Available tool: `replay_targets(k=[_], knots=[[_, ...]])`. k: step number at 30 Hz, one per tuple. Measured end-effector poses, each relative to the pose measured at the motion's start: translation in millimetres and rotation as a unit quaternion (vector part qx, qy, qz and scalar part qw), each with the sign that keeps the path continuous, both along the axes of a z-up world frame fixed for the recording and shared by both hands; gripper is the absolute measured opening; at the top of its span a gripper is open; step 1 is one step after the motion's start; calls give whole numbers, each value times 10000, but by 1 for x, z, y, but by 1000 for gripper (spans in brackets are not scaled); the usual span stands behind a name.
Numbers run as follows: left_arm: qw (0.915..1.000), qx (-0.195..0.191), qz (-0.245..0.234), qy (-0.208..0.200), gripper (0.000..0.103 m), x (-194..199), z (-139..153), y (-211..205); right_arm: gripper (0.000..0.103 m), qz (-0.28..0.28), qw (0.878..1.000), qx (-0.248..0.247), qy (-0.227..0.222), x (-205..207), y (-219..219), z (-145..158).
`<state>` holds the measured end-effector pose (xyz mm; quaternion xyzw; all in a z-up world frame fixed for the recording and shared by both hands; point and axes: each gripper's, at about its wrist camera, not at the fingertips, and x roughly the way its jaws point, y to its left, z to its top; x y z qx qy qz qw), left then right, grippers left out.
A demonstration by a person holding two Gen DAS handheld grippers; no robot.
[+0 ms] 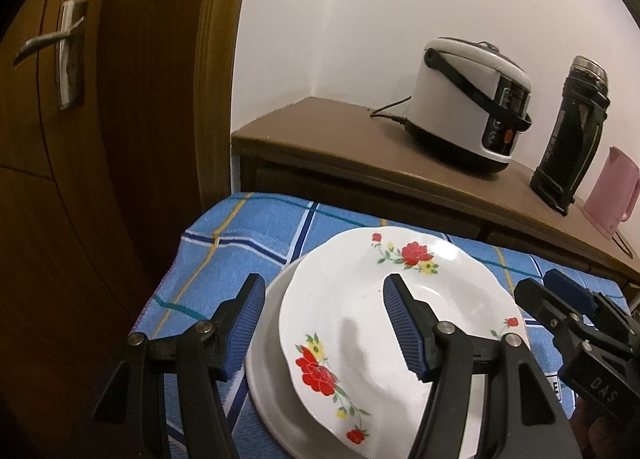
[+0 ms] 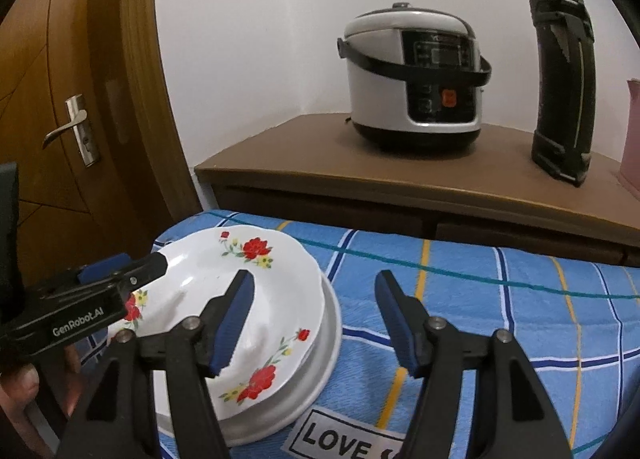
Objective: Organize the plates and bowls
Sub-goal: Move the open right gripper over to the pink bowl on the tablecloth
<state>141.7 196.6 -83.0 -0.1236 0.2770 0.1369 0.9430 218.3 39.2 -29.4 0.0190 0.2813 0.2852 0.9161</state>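
A white scalloped plate with red flowers (image 1: 360, 323) lay on a plain white plate (image 1: 264, 375), stacked on the blue checked cloth (image 2: 480, 299) covering the table. The left gripper (image 1: 324, 323) hung over the stack's left rim, jaws apart and empty. The right gripper (image 2: 314, 317) straddled its right edge, also parted, gripping nothing. Behind stood a white rice cooker (image 2: 412, 75).

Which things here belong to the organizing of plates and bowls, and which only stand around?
For the job: white flowered plate; plain white plate beneath it.

Only standing around: white rice cooker; tall black flask; pink plastic jug; blue checked cloth.
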Motion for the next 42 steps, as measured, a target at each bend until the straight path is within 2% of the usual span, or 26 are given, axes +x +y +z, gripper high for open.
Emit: replay_targets(k=[7, 12, 16, 22, 29, 35, 42], knots=[[9983, 486, -34, -315, 64, -9, 10, -15, 65, -182, 9998, -16, -93, -10, -14, 1], [9967, 678, -118, -439, 65, -13, 13, -25, 66, -274, 9995, -93, -85, -17, -26, -1], [9974, 581, -192, -385, 65, -21, 13, -34, 68, -288, 9993, -195, -117, -27, -32, -1], [9964, 592, -294, -535, 65, -40, 15, -57, 70, -243, 9987, -379, -251, -43, -37, 0], [9955, 553, -597, -488, 65, -52, 14, -88, 71, -222, 9987, -427, -160, -57, -53, -2], [9968, 198, -660, -407, 65, -65, 10, -100, 71, -315, 9978, -555, -156, -78, -77, -3], [9954, 76, -937, -207, 65, -75, 8, -127, 71, -357, 9981, -485, -137, -102, -104, 2]])
